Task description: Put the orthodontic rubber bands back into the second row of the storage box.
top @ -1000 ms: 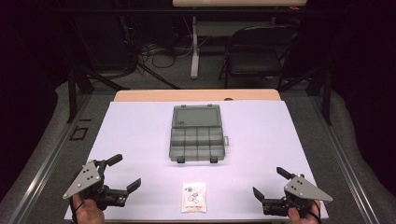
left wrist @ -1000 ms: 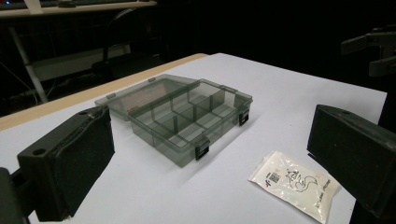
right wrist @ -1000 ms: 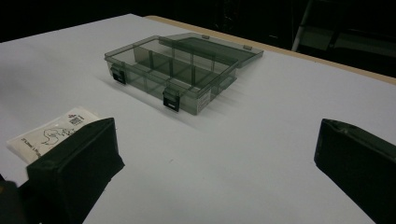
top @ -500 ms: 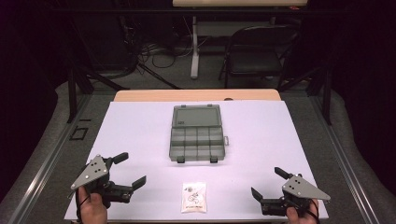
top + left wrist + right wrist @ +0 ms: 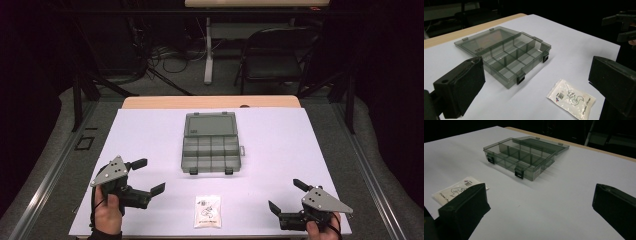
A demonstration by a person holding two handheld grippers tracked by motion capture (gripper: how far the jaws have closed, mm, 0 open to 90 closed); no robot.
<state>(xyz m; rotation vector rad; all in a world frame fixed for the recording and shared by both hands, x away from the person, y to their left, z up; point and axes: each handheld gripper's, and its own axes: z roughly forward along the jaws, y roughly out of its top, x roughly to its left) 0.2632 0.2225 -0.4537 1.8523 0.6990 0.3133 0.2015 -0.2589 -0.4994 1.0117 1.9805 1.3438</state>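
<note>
Two things lie on the sheet ahead of you: a small white packet [image 5: 208,211] and a smoky grey compartment box [image 5: 210,149]. The packet is flat and sealed, printed with a line drawing and a small dark code, and it rests near the front edge of the sheet, between your two grippers and just in front of the box. The box stands open at the middle of the sheet, its clear lid [image 5: 210,124] folded back flat on the far side, its tray split into two rows of small cells, with two black latches on the near wall. Your left gripper [image 5: 141,176] hovers near the front left of the sheet with its jaws spread wide and nothing between them; in the left gripper view the packet [image 5: 571,98] lies between those jaws. Your right gripper [image 5: 286,196] sits at the front right, jaws likewise apart and holding nothing. Under it all a white sheet [image 5: 150,130] covers the wooden table [image 5: 210,102], whose bare edge shows at the far side. Beyond the table the room is dark, with a folding chair [image 5: 270,60], a table leg and loose cables on the floor.
</note>
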